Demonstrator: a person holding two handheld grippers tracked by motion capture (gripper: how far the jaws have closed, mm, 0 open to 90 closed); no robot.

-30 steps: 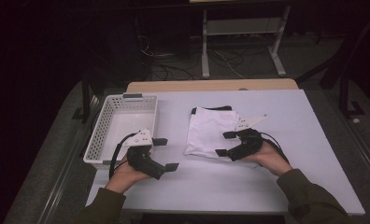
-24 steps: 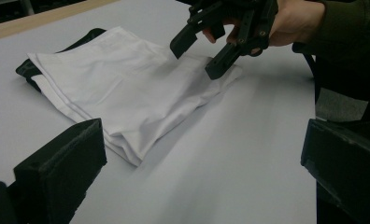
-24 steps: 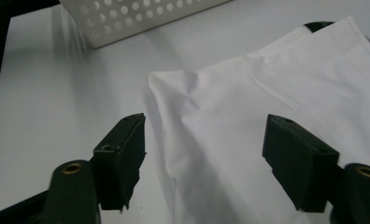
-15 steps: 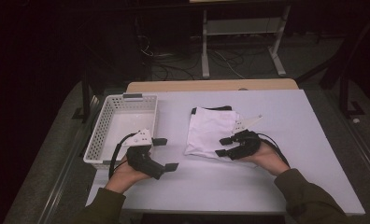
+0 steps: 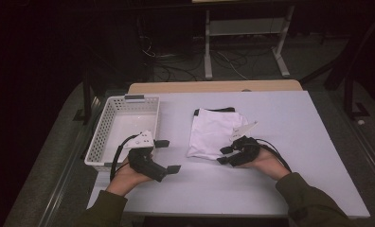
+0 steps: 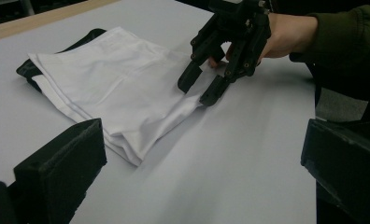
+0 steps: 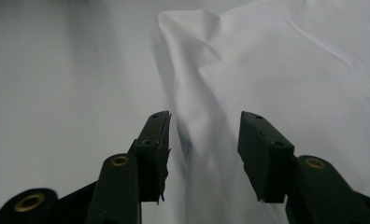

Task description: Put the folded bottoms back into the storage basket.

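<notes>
The surface (image 5: 280,179) was pale and broad, its near edge cut off by the person's sleeves and its far end meeting a wood strip. A white basket (image 5: 124,130) stood at its left side; the left gripper hid the near right corner. A folded white cloth (image 5: 211,135) lay at the middle, with a dark layer beneath it showing only at the far edge. The right gripper (image 5: 227,155) was at the cloth's near right edge, its fingers (image 7: 265,154) spread apart on either side of a raised fold, not clamped. The left gripper (image 5: 167,155) rested just beside the basket, fingers (image 6: 61,172) wide apart and holding nothing.
</notes>
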